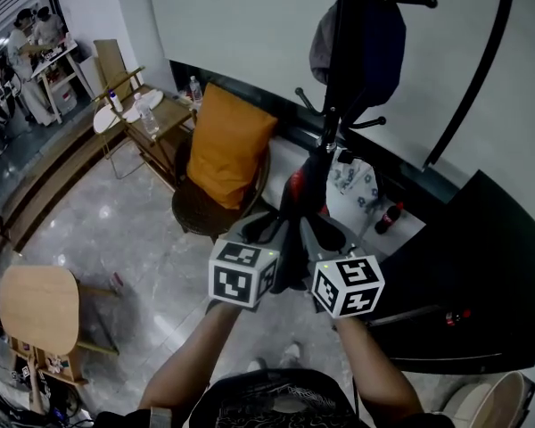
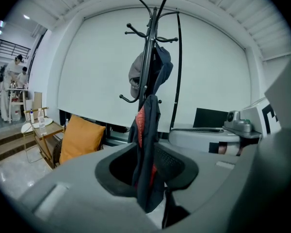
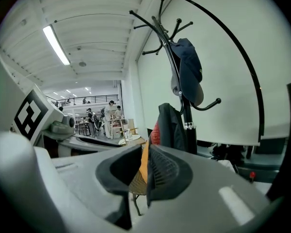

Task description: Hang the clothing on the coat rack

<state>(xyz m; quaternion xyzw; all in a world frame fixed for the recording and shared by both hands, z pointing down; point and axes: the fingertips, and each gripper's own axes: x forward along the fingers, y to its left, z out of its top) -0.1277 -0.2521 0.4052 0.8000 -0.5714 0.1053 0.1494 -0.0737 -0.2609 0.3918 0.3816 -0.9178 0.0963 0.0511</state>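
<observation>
A black coat rack stands straight ahead, with a navy and grey cap on one of its hooks. A dark garment with red lining hangs against the pole, just above both grippers. In the left gripper view, my left gripper is shut on this garment, whose fabric runs down between the pads. My right gripper sits beside it, with a narrow gap between its jaws and nothing in it. The garment lies beyond its tips, next to the pole.
Left of the rack, an orange cushion rests on a wicker chair. A small wooden table with bottles stands behind the chair. A black box fills the right. There is a white bag at the rack's foot and a wooden stool near left.
</observation>
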